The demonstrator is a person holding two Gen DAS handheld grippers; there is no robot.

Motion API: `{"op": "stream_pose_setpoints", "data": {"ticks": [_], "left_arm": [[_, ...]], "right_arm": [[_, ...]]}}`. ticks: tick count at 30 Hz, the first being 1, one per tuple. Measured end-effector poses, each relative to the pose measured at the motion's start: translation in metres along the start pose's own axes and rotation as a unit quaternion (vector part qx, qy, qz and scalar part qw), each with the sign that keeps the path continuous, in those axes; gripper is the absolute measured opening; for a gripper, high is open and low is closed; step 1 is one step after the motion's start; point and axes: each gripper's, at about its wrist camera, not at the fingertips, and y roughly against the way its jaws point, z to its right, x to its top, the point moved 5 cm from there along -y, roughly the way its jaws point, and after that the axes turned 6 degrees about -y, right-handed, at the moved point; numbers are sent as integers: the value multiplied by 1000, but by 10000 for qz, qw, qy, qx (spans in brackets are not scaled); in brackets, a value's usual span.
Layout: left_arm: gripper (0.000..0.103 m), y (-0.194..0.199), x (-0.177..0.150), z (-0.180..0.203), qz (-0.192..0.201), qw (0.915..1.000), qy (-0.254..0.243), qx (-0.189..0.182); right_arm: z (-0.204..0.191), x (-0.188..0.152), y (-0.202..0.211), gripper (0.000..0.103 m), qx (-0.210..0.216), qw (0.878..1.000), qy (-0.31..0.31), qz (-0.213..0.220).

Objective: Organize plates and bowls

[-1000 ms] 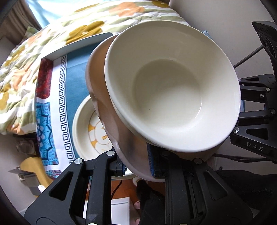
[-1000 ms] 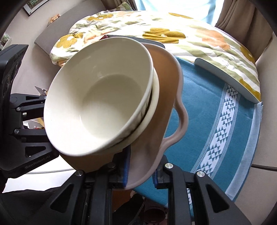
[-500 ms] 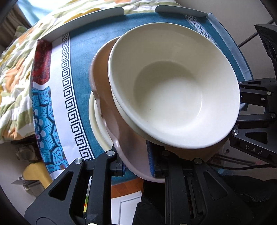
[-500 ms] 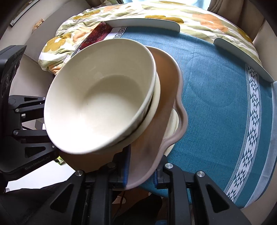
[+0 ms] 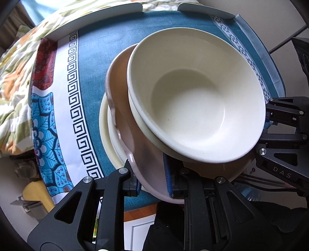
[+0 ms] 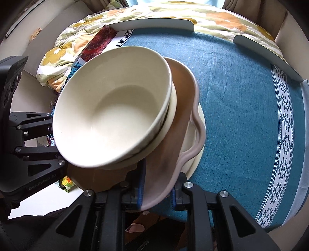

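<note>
A brownish-pink wavy-rimmed plate (image 5: 123, 108) (image 6: 181, 108) carries two nested cream bowls (image 5: 193, 100) (image 6: 108, 115). My left gripper (image 5: 151, 183) is shut on the plate's near rim. My right gripper (image 6: 157, 191) is shut on the opposite rim. Each gripper also shows at the side of the other's view, the right gripper (image 5: 280, 135) and the left gripper (image 6: 29, 135). The stack sits tilted just over a cream plate (image 5: 106, 135) (image 6: 195, 158) lying on the table. The pink plate hides most of that cream plate; whether they touch I cannot tell.
The round table wears a teal cloth (image 5: 96, 58) (image 6: 241, 115) with white patterned bands. White raised rails (image 5: 100, 21) (image 6: 154, 24) edge its far side. A floral duvet (image 5: 13, 63) (image 6: 222, 17) lies beyond. Floor and a yellow object (image 5: 36, 195) show below the table edge.
Both grippers have come down with the plate and bowls from above the duvet to low over the table. The cream plate's flower pattern is now covered. Little has moved in the last half second.
</note>
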Motion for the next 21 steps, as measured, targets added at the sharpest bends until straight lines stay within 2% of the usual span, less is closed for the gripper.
{"op": "stream_pose_setpoints", "data": {"ticks": [11, 14, 18, 21], "left_arm": [[16, -2, -1, 0, -75, 10000, 36, 26], [20, -2, 0, -1, -172, 9998, 66, 7], [28, -5, 2, 3, -328, 9994, 73, -22], [29, -5, 3, 3, -373, 9992, 107, -31]], "right_arm": [[2, -1, 1, 20, -25, 10000, -67, -35], [3, 0, 2, 20, -9, 9999, -104, -106], [0, -1, 1, 25, -3, 9998, -87, -163], [-1, -2, 0, 26, -35, 9998, -98, -149]]}}
